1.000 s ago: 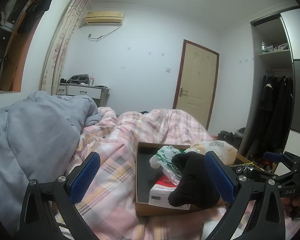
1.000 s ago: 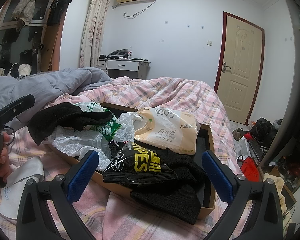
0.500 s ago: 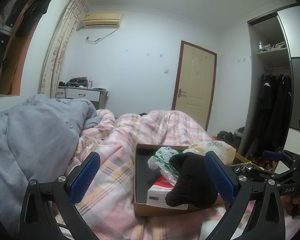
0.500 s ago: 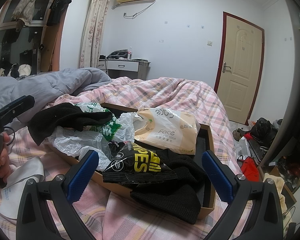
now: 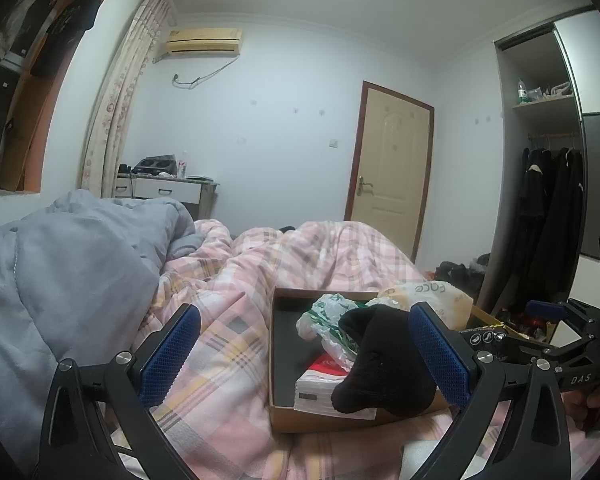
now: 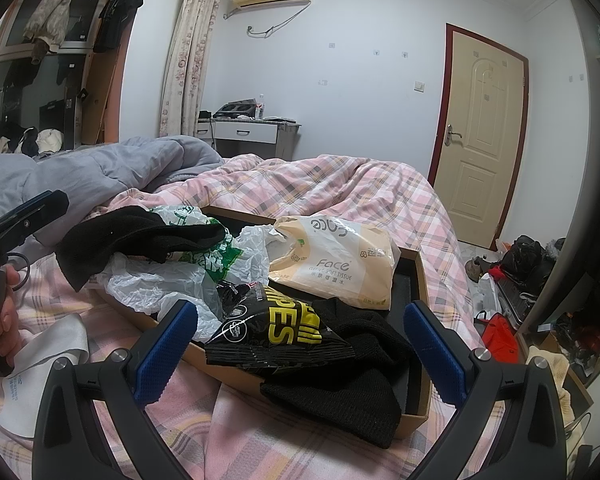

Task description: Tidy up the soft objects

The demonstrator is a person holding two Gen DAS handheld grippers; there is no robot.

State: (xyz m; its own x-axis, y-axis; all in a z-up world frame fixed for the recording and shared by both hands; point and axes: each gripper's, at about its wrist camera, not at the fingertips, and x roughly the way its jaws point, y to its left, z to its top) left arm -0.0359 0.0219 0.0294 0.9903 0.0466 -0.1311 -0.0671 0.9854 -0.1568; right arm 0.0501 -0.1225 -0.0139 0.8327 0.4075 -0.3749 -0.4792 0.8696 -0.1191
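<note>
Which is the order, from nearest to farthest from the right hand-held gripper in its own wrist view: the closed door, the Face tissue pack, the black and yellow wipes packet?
From the right hand-held gripper:
1. Black and yellow wipes packet, between the fingers, at the box's near edge.
2. Face tissue pack, farther back in the box, slightly right.
3. Closed door, on the far wall, right.

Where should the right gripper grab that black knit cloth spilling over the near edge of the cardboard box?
Grip the black knit cloth at its overhanging fold, outside the cardboard box wall. Bring the open right gripper in from the near side, low; that fold hangs free of the wipes pack.
</note>
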